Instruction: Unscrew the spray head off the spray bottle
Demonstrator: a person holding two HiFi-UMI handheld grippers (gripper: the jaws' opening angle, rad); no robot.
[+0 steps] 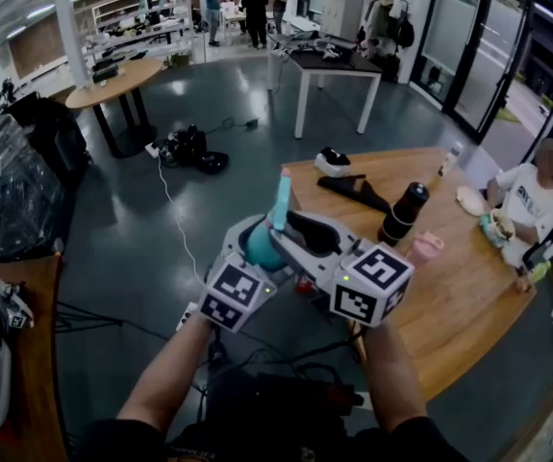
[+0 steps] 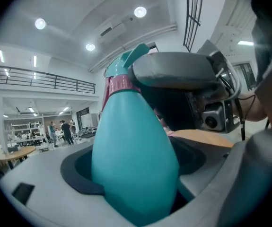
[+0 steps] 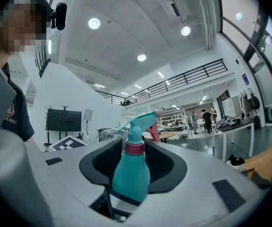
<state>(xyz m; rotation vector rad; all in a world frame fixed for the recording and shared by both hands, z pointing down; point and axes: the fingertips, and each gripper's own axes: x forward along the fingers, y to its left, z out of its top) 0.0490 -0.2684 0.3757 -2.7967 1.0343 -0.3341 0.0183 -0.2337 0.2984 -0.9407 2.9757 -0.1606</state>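
I hold the teal spray bottle (image 1: 260, 245) up in the air between both grippers. My left gripper (image 1: 254, 255) is shut on its round body (image 2: 133, 160). A pink collar (image 2: 121, 84) sits under the teal spray head (image 2: 126, 60). In the right gripper view the bottle (image 3: 131, 174) stands upright between the jaws of my right gripper (image 3: 133, 186). That gripper is open, with a gap on each side of the bottle. Collar (image 3: 135, 148) and spray head (image 3: 138, 122) rise above them. From the left gripper view, one grey jaw of the right gripper lies beside the spray head.
A wooden table (image 1: 449, 296) on the right carries a black bottle (image 1: 406, 210), a pink cup (image 1: 425, 248) and a black bag (image 1: 353, 191). A person (image 1: 526, 200) sits at its far end. Cables (image 1: 175, 210) lie on the floor below.
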